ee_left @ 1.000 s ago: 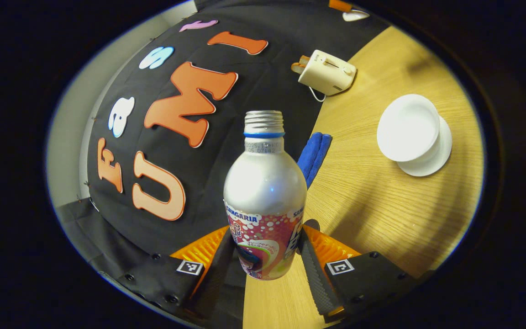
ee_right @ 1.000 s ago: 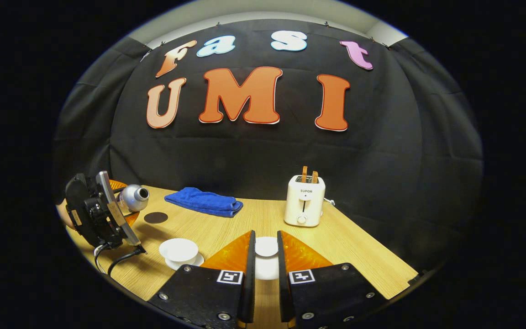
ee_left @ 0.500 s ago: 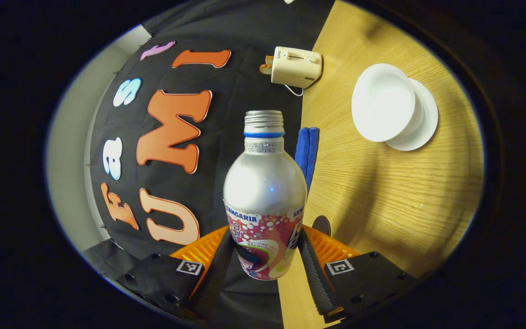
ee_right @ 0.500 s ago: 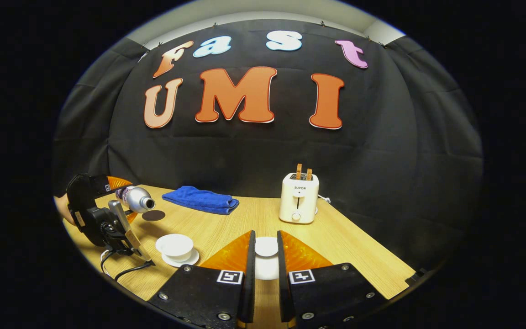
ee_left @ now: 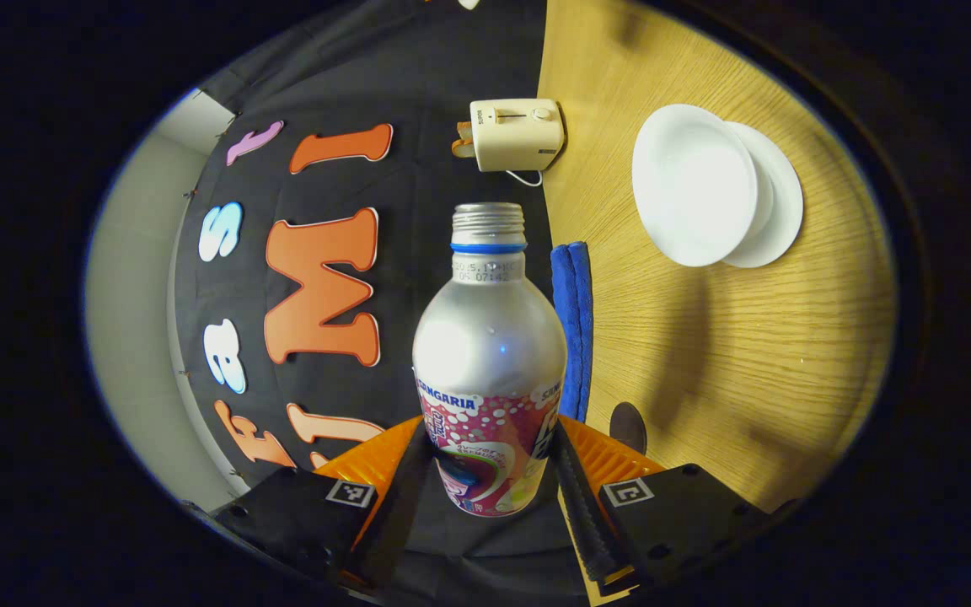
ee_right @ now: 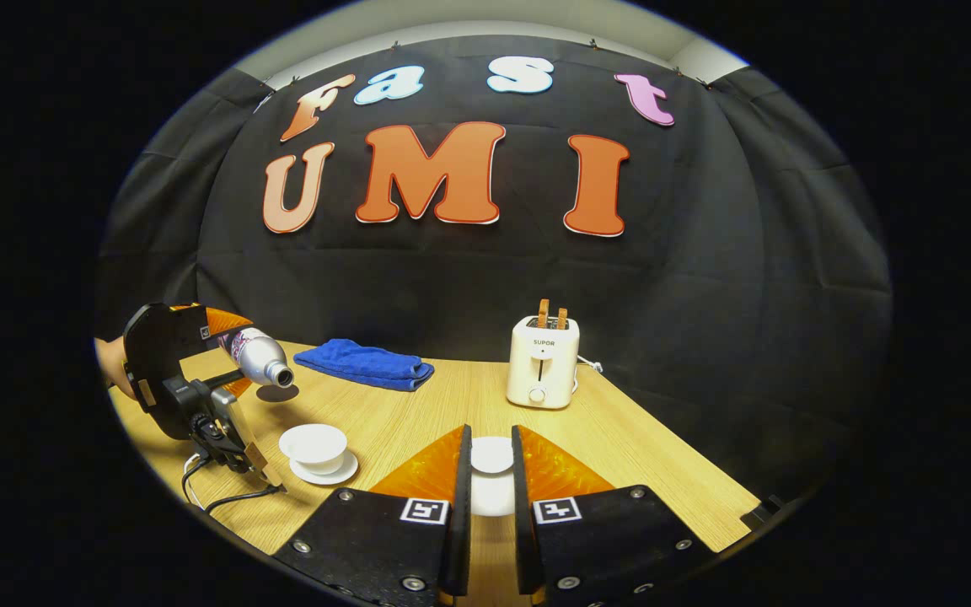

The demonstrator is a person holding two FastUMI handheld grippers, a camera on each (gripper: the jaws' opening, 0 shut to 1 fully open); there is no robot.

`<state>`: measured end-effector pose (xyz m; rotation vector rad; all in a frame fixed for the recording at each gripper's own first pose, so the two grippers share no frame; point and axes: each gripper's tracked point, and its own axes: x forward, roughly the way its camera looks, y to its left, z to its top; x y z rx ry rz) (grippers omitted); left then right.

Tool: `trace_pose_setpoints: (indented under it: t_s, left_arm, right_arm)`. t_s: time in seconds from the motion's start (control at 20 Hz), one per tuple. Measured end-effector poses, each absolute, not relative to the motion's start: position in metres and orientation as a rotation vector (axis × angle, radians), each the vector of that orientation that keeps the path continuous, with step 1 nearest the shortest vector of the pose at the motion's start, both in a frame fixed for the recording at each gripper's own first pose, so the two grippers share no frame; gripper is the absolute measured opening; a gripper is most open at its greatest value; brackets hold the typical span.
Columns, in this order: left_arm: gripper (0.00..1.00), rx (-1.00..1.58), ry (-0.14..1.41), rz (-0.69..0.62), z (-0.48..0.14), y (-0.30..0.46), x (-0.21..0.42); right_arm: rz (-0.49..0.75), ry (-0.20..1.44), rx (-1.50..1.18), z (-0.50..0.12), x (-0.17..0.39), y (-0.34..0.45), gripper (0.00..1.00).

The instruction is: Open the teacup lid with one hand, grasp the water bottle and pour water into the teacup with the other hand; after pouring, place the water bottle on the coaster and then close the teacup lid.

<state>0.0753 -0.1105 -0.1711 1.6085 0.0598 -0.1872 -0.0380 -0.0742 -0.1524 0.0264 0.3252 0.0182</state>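
the left gripper [ee_left: 490, 472] has its fingers clamped on the lower body of the water bottle [ee_left: 490, 354], one finger on each side of the label. in the right gripper view the same bottle [ee_right: 256, 358] is tipped nearly onto its side, its long axis running from the left gripper [ee_right: 199, 354] toward the open mouth, which points down and to the right. the teacup [ee_right: 313, 444] sits on its saucer [ee_right: 329, 472] on the tabletop [ee_right: 637, 455], open, a little below and to the right of the bottle mouth. no stream of water can be made out in either view, so whether pouring has begun cannot be told.

the right gripper [ee_right: 490, 472] has its fingers closed on the teacup lid [ee_right: 492, 455], which it holds well apart from the cup, off to the cup's right.

the coming move seems to turn on this: the bottle mouth looks short of the cup rim, so the left gripper, the nearer one, probably needs to carry the mouth along the bottle's own axis until it is over the bowl before tipping further. in the left gripper view the cup [ee_left: 692, 185] lies to the upper right of the bottle neck, not in line with it.

the coaster [ee_right: 270, 393], a dark disc, lies on the tabletop behind the cup, near the blue cloth [ee_right: 365, 364]. a toaster [ee_right: 541, 361] stands farther right.
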Motion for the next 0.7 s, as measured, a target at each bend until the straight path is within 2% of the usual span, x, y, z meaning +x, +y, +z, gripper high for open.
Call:
trace_pose_setpoints:
  t_s: [0.3,0.4,0.45,0.55,0.6,0.7]
  left_arm:
    - [0.83,1.682,0.027,-0.183,-0.169,-0.120,0.074]
    - [0.80,1.716,0.013,-0.178,-0.167,-0.120,0.074]
    - [0.85,1.727,0.007,-0.177,-0.166,-0.121,0.075]
    - [0.86,1.737,-0.003,-0.174,-0.164,-0.121,0.074]
    - [0.83,1.749,-0.014,-0.170,-0.160,-0.123,0.074]
    - [0.85,1.769,-0.031,-0.167,-0.154,-0.125,0.075]
  right_arm:
    - [0.010,0.326,0.029,-0.153,-0.039,-0.080,0.22]
    - [0.008,0.329,0.029,-0.155,-0.041,-0.082,0.22]
    - [0.006,0.330,0.030,-0.155,-0.041,-0.084,0.23]
    - [0.003,0.330,0.032,-0.154,-0.042,-0.086,0.22]
    - [0.003,0.332,0.032,-0.155,-0.042,-0.086,0.22]
    - [0.002,0.331,0.034,-0.154,-0.042,-0.087,0.22]
